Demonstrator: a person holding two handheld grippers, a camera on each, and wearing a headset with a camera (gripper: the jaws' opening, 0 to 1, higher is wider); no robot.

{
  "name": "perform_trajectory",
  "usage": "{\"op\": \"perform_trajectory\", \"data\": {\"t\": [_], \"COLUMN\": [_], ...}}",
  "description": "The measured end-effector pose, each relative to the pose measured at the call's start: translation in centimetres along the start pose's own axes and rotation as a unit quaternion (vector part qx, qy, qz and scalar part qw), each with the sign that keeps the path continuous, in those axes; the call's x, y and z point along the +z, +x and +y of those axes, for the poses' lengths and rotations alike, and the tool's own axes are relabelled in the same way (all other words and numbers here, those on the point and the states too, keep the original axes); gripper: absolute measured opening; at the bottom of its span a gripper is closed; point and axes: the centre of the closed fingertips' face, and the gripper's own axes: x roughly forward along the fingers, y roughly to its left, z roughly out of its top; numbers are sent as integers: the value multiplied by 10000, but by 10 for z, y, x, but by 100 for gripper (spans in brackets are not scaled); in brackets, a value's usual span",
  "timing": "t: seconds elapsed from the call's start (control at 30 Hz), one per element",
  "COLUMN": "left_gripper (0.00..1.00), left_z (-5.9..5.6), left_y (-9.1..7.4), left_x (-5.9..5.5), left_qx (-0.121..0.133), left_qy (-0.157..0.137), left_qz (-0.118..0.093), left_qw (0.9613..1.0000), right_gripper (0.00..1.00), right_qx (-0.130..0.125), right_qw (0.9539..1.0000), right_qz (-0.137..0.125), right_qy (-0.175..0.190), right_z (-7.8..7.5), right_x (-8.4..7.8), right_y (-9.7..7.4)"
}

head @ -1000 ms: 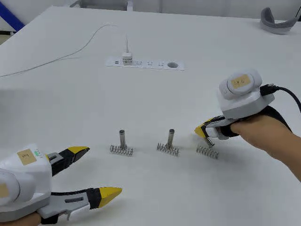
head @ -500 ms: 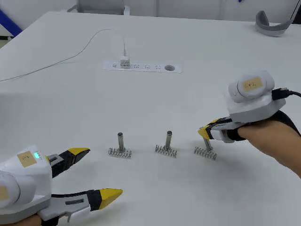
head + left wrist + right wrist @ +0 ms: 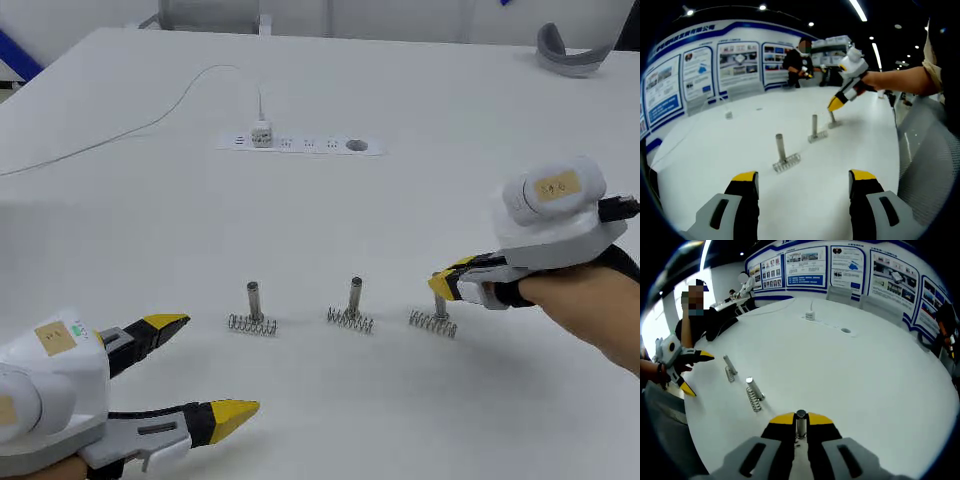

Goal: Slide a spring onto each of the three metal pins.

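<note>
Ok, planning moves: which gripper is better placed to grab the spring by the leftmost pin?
Left: the left gripper is open, facing that coiled wire spring; the right gripper is shut on the rightmost metal pin.

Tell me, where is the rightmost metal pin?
Head view: the rightmost pin stands right of the middle pin, between the right gripper's tips, a spring at its base.
</note>
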Motion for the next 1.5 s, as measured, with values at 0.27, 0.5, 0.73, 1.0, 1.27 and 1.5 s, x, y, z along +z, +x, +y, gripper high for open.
{"op": "perform_trajectory", "data": {"t": [0.27, 0.5, 0.73, 1.0, 1.27, 1.5], "left_gripper": [75, 75, 75, 75, 75, 75], "left_z": [-1, -2, -2, -3, -3, -2], "left_y": [0, -1, -1, -1, -1, -1], "left_x": [1, 2, 2, 2, 2, 3], "left_qx": [11, 9, 12, 3, 9, 6], "left_qy": [7, 18, 22, 36, 35, 46], "left_qz": [-3, -14, -11, -9, -7, -3], "left_qw": [10000, 10000, 10000, 10000, 10000, 10000], "right_gripper": [9, 9, 9, 9, 11, 11], "right_qx": [-15, -16, -12, 7, 4, 14], "right_qw": [10000, 10000, 10000, 9999, 9998, 9998], "right_qz": [-23, -26, -54, -73, -144, -130], "right_qy": [-32, -68, -63, -104, -131, -143], "right_z": [1, 1, 0, 1, 0, -1], "right_x": [-5, -8, -10, -10, -8, -12], "right_y": [-6, -10, -11, -11, -13, -18]}}
